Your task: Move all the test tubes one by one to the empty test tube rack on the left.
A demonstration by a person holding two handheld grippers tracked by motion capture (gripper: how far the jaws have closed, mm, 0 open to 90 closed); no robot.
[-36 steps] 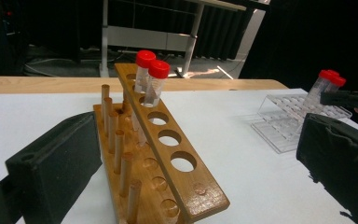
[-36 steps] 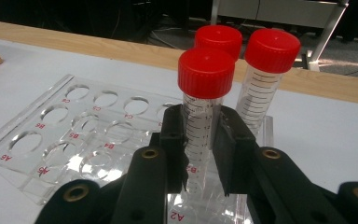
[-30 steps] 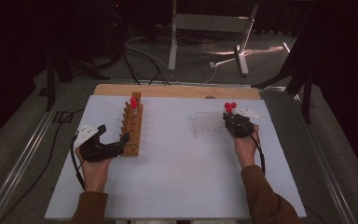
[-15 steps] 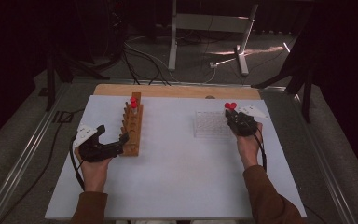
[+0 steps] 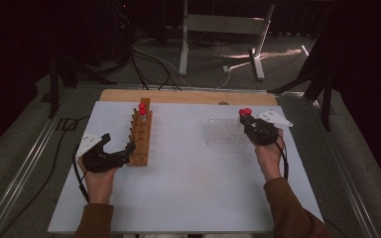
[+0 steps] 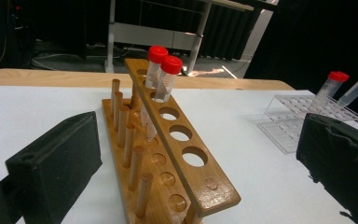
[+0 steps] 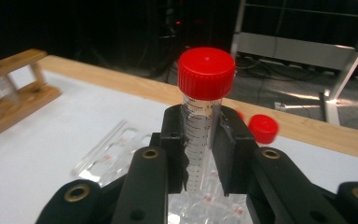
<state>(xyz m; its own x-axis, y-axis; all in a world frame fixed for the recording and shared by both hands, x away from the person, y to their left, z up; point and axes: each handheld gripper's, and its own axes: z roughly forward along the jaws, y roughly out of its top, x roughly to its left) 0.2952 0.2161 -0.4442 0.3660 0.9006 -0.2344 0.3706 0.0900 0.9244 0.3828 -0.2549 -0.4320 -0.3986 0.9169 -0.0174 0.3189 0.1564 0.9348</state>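
Two hand-held grippers work over one white table, and the order here runs from the biggest thing down. On the left half of the table stands a wooden rack, its long axis running near to far; two red-capped tubes stand in its far holes, leaning a little (the near holes are bare). Right of centre sits a clear plastic rack, low and flat, with another red-capped tube standing in it.

At the near end of the wooden rack sits the left hand-held gripper, jaws spread wide with the rack's near end between them; in the left gripper view neither pad presses on the wood, and nothing is held.

Over the right edge of the clear rack the right hand-held gripper has its jaws clamped on a graduated test tube. That tube stands upright in the grip, long axis vertical, red cap on top and well above the pads, its lower end pointing down at the clear rack. I cannot tell whether its tip is clear of the rack's cells.
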